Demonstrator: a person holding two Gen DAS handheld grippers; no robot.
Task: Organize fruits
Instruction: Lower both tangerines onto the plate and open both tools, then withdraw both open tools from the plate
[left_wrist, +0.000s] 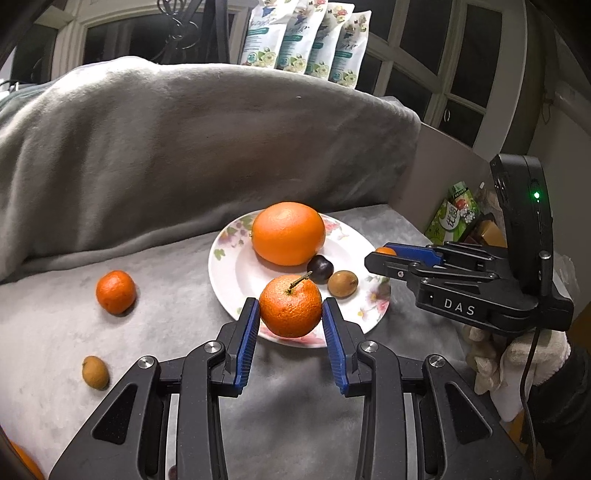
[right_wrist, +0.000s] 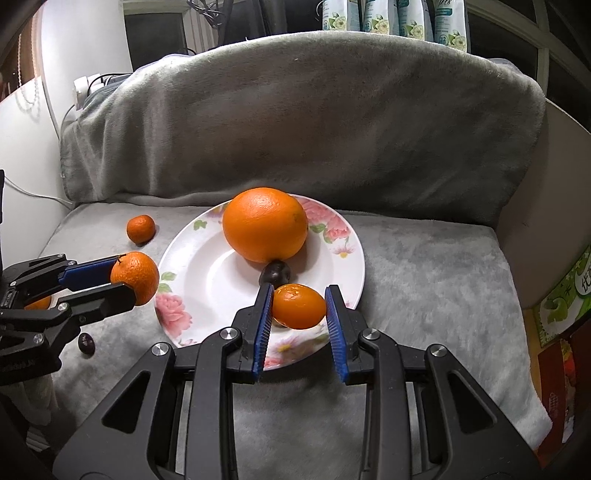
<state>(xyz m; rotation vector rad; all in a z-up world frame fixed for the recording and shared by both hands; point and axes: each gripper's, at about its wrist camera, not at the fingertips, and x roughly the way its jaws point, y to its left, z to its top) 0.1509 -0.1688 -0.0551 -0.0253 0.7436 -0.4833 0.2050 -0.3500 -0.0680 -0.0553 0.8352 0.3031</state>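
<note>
Gripping a stemmed orange mandarin (left_wrist: 290, 306) between blue pads, left gripper (left_wrist: 290, 314) is hanging over floral white plate (left_wrist: 229, 266) | right gripper (right_wrist: 299, 308) is clasping a smooth oval kumquat (right_wrist: 299, 306) over it.

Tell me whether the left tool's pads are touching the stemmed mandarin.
Touching. The left wrist view shows both blue pads pressed against the sides of the stemmed mandarin, with no gap; the left tool holds it over the plate.

A grey blanket (left_wrist: 177, 155) drapes the seat below four floral pouches (left_wrist: 306, 40).
</note>
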